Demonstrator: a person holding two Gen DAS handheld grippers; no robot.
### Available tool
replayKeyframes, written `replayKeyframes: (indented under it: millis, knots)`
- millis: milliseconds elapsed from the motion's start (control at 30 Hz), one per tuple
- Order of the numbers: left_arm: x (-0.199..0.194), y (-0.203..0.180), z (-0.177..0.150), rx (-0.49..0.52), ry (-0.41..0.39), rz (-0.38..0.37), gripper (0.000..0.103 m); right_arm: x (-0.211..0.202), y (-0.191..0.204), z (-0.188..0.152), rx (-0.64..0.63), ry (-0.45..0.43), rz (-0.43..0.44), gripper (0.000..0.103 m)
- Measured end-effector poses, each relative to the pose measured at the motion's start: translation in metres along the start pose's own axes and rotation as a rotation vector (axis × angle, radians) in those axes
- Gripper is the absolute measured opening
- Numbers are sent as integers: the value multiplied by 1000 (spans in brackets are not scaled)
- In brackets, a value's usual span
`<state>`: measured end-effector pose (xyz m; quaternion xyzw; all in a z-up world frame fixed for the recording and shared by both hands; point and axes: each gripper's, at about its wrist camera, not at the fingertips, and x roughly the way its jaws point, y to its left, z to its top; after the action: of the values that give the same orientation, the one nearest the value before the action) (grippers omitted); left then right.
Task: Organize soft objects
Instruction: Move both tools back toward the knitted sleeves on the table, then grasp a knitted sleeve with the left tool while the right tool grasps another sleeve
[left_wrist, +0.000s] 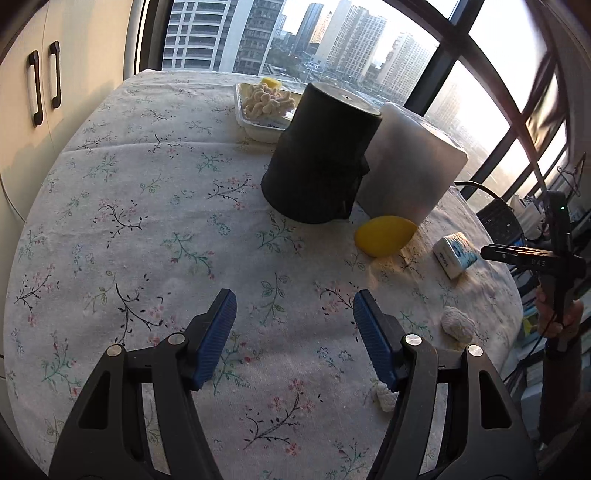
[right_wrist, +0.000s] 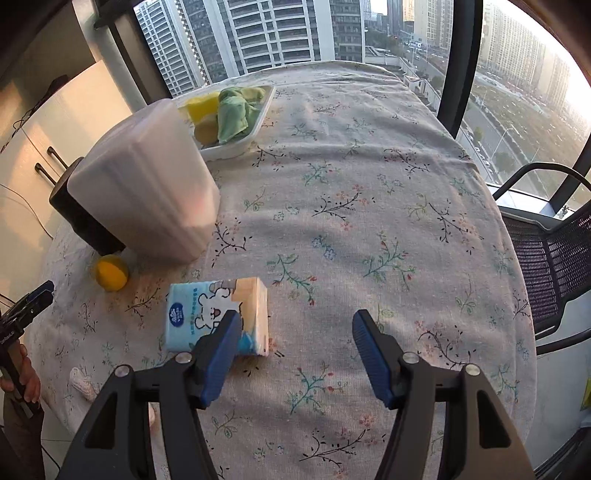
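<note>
My left gripper (left_wrist: 294, 304) is open and empty above the floral tablecloth. A yellow sponge (left_wrist: 384, 235) lies ahead of it to the right, by the bins. A cream fluffy lump (left_wrist: 458, 324) lies to its right, and a smaller one (left_wrist: 386, 398) sits under its right finger. My right gripper (right_wrist: 295, 325) is open and empty; a blue-and-white tissue pack (right_wrist: 218, 317) lies just under and left of its left finger. The pack also shows in the left wrist view (left_wrist: 455, 254). A white tray (right_wrist: 236, 146) at the back holds a green cloth (right_wrist: 236, 110) and yellow sponges.
An upturned black bin (left_wrist: 317, 155) and a translucent white bin (left_wrist: 410, 162) stand mid-table. The tray (left_wrist: 246, 120) behind them holds a cream chenille piece (left_wrist: 267, 98). Cupboard doors are at left, windows behind, a mesh chair (right_wrist: 546, 258) at right.
</note>
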<state>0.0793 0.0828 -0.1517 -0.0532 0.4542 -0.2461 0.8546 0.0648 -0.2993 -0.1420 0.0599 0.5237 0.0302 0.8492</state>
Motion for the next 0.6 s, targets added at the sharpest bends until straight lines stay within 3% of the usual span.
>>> replayKeyframes:
  millis: [233, 433, 600]
  knots:
    - [-17, -54, -36, 167, 16, -37, 64, -15, 45, -44, -125, 17, 100, 68]
    - [-12, -102, -54, 382, 29, 1, 64, -11, 93, -72, -279, 23, 156, 70]
    - [4, -114, -55, 457, 84, -4, 64, 2, 107, -76, -281, 44, 202, 70]
